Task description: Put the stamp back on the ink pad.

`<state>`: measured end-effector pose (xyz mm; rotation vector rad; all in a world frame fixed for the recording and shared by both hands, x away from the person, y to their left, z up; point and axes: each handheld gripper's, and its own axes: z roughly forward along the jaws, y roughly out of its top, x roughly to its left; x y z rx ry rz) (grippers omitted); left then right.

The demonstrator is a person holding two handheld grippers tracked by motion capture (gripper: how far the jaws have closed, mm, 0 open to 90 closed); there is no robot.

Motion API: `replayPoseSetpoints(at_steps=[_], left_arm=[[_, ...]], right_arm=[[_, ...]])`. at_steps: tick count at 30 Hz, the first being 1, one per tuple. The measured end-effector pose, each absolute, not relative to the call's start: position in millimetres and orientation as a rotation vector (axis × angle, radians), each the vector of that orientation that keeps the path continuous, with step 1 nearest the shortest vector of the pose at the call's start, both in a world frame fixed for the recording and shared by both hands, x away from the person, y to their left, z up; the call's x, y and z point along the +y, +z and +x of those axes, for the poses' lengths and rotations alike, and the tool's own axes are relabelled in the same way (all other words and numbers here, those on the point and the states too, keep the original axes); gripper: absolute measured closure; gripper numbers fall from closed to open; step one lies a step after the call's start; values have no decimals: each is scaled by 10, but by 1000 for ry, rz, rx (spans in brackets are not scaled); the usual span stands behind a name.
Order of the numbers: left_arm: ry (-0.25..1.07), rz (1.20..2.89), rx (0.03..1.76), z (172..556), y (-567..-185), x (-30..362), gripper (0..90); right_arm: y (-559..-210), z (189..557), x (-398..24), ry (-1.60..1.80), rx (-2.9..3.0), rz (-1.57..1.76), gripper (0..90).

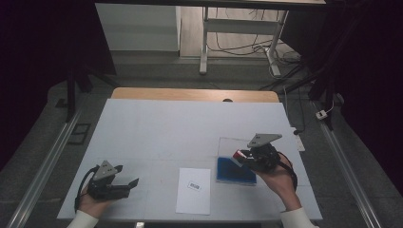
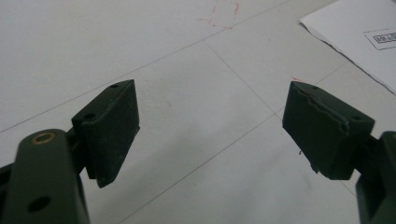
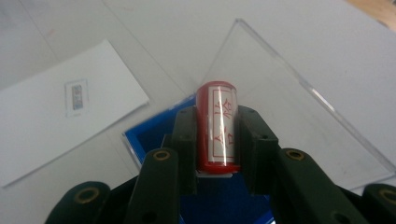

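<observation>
White bench (image 1: 157,128) under dim light, dark room beyond, bare floor and a metal frame with loose cables at the far side.

Near edge: left gripper (image 1: 124,177) low over the bench at the person's left, jaws spread wide, nothing between them; in the left gripper view the bench top shows bare between the two black pads (image 2: 112,126).

Centre front: white sheet of paper with a small printed label (image 1: 194,190), lying flat, well apart from the left gripper.

Right of the sheet: shallow blue ink-pad tray (image 1: 228,172), with a clear plastic lid (image 3: 280,93) just behind it, apparently swung open, edge touching the bench.

Over the tray: right gripper (image 3: 217,140), jaws closed tight on a red cylindrical stamp with a white band of red characters (image 3: 218,128). Stamp lies along the jaws, its end pointing forward, above the blue tray and not visibly touching it.

Risks, as judged: the stamp is round and pinched on its sides, so it may roll or slide out when pressed down. A tilted stamp face would ink unevenly. Carried across to the paper, it could land off the mark or drag the unheld sheet, since the left gripper is not pinning it. The clear lid is hard to see and could be knocked.
</observation>
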<state>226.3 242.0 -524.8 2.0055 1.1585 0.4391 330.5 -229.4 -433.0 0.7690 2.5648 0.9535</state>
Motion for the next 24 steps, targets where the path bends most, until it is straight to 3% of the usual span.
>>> replayPoseSetpoints(at_steps=[24], left_arm=[[435,2007,1160,2260,-5257,2431,189]], right_arm=[[-4694,3387,-2200,780,2688,768,702]])
